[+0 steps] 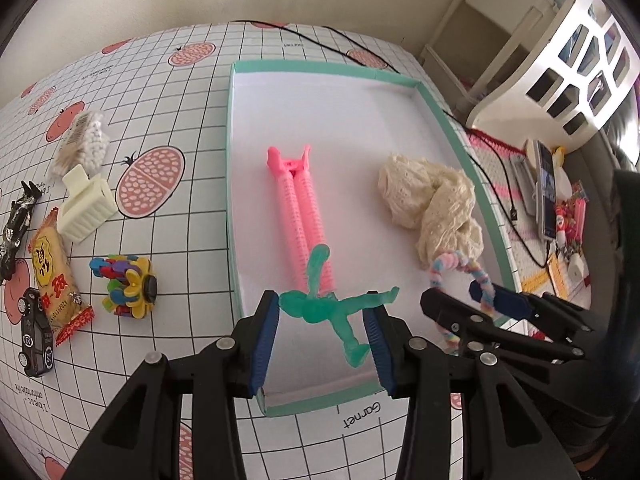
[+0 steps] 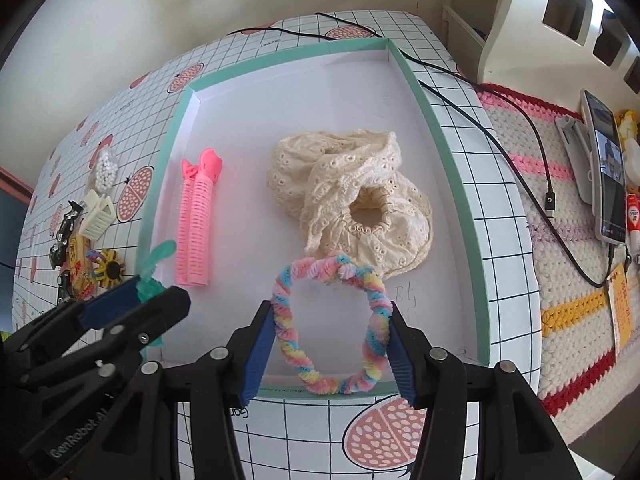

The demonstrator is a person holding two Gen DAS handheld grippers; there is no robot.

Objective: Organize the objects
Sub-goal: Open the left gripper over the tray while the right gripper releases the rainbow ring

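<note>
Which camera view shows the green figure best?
The left wrist view. There the green figure shows whole between the left gripper's fingers, over the tray. In the right wrist view only an arm and part of the body show; the gripper hides the rest.

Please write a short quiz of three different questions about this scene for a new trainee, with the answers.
1. True or false: the pink hair roller clip lies inside the tray.
2. What is between the fingers of the right gripper? A) a toy car B) a pastel chenille ring C) a snack packet
3. Name the thing between the fingers of the left gripper.

Key: 1 true. 2 B. 3 the green toy figure.
</note>
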